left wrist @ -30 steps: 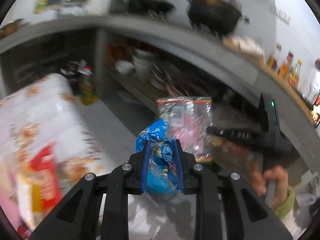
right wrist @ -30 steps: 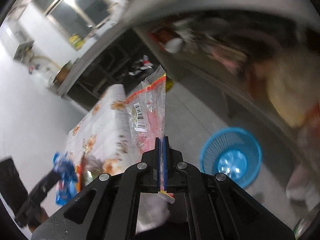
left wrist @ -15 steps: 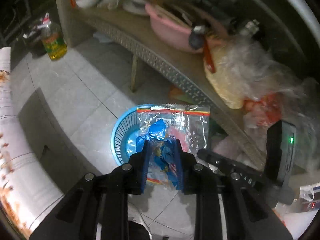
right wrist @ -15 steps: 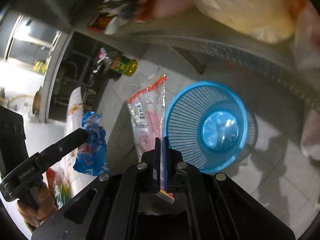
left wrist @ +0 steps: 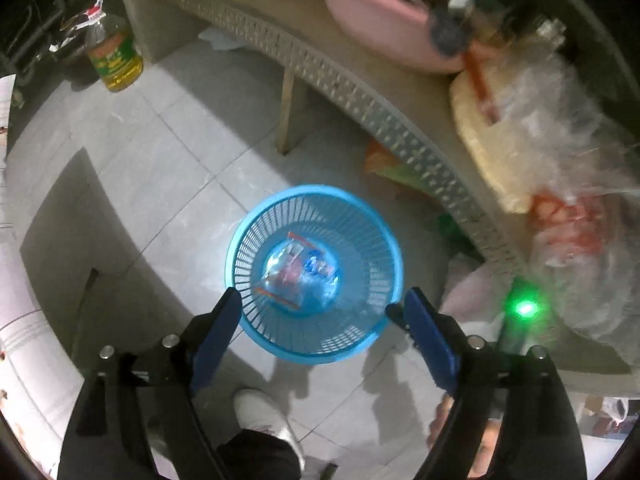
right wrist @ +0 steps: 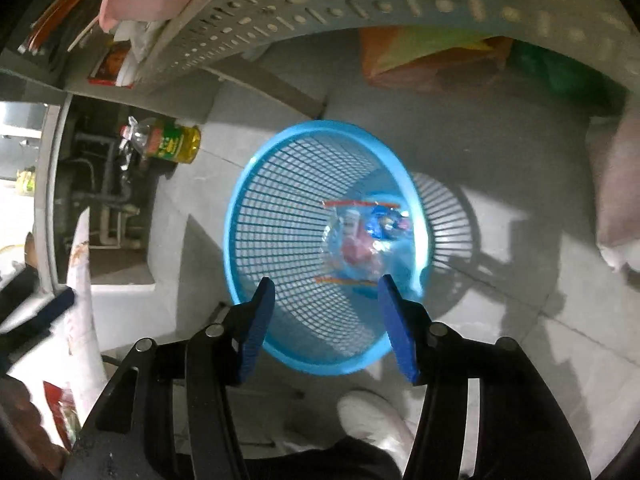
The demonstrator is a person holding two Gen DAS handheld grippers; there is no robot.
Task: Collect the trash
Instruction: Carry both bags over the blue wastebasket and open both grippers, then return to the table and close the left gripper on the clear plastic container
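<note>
Low in frame, the left gripper (left wrist: 320, 312) and right gripper (right wrist: 326, 302) have just opened and hold nothing. At centre, clear plastic bag (left wrist: 286, 276) and blue wrapper (left wrist: 316, 266) lie inside the blue mesh basket (left wrist: 248, 232); withdraw upward without touching its rim.

1. Blue mesh basket (left wrist: 256, 264) stands upright on the floor, below and ahead of both tongs.
2. Clear red-edged plastic bag (left wrist: 286, 276) lies flat on its bottom.
3. Crumpled blue wrapper (left wrist: 318, 266) rests beside the bag, touching it.
</note>
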